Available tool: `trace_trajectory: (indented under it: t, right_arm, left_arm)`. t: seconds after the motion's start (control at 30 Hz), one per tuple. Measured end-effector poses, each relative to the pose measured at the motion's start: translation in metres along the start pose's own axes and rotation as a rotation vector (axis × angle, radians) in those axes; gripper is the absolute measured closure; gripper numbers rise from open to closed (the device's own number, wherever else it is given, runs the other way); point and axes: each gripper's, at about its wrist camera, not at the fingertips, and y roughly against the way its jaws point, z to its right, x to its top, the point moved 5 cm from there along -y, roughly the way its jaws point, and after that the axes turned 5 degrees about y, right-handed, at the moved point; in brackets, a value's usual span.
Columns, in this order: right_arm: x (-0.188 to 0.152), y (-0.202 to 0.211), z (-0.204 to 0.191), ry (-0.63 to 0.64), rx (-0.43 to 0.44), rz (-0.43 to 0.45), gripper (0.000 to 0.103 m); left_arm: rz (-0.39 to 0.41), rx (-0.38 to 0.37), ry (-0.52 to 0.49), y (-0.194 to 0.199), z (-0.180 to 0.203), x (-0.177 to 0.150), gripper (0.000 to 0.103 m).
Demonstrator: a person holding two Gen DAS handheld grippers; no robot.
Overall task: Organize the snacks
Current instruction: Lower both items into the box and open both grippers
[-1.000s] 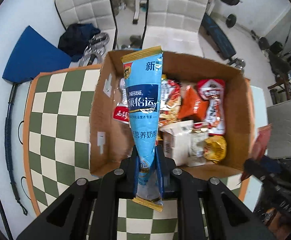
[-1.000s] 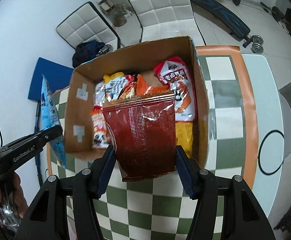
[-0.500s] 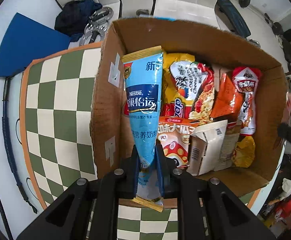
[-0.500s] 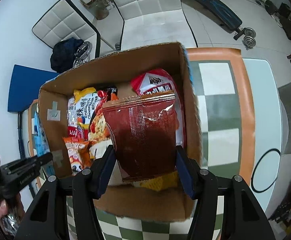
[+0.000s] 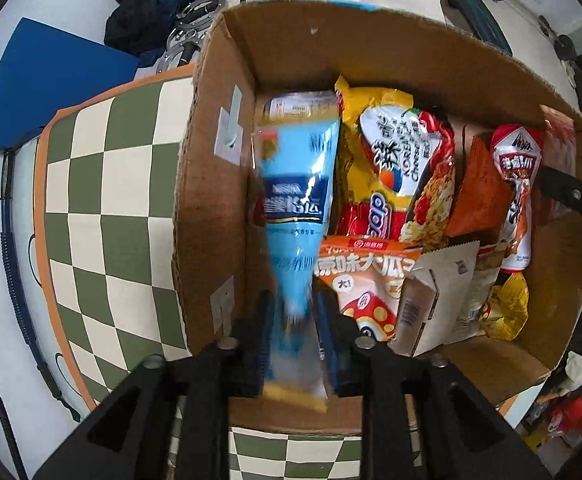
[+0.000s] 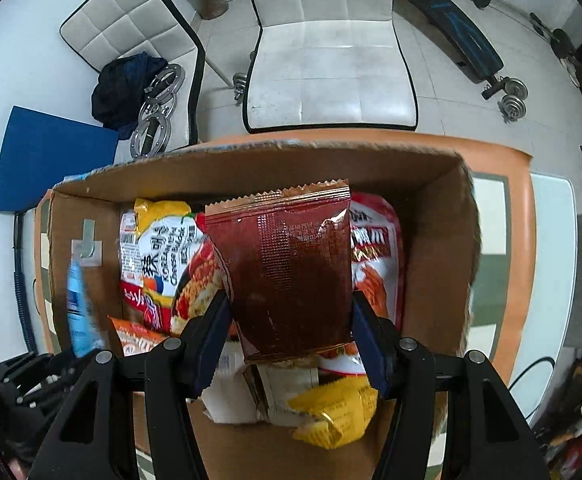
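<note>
Left gripper (image 5: 293, 336) jaws just opening; blue packet (image 5: 299, 184) slipping between them by the cardboard box (image 5: 211, 184) left wall. Right gripper (image 6: 291, 344) clamps brown packet (image 6: 287, 264) over box; lower before releasing.

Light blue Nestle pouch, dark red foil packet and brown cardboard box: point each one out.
Light blue Nestle pouch (image 5: 297, 184): left wrist view, printed front.
Dark red foil packet (image 6: 291, 276): right wrist view, middle.
Brown cardboard box (image 5: 371, 52): left wrist view, far inner wall.

Left jaws just opened, loosing the blue packet (image 5: 299, 184) into the box (image 5: 371, 52).
</note>
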Motion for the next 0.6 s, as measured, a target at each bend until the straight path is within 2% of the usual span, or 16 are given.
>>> trace_trajectory:
  t: [0.03,0.07,0.13,0.17,0.2,0.4,0.6]
  right_arm:
    - [0.003,-0.001,-0.001,0.004,0.007,-0.003,0.041]
    - [0.005,-0.004,-0.003,0.008,0.019,-0.018,0.04]
    - [0.008,-0.009,-0.007,0.02,0.026,-0.048,0.031]
    - [0.01,-0.008,-0.008,0.028,0.016,-0.047,0.018]
    - [0.011,-0.007,-0.009,0.035,0.008,-0.038,0.012]
    - [0.008,0.006,-0.005,0.025,0.002,-0.007,0.008]
    - [-0.008,0.02,0.001,0.022,-0.028,0.017,0.007]
  left_arm:
    - [0.012,-0.007,0.006,0.003,0.001,0.002,0.066]
    - [0.025,-0.014,0.012,0.007,0.001,0.004,0.047]
    - [0.057,-0.015,0.018,0.014,0.002,0.008,0.023]
    - [0.076,-0.01,0.016,0.019,0.003,0.01,0.022]
    - [0.089,-0.006,0.011,0.022,0.004,0.012,0.022]
    - [0.135,0.007,0.007,0.037,0.01,0.018,0.021]
    - [0.176,0.003,0.012,0.046,0.012,0.016,0.021]
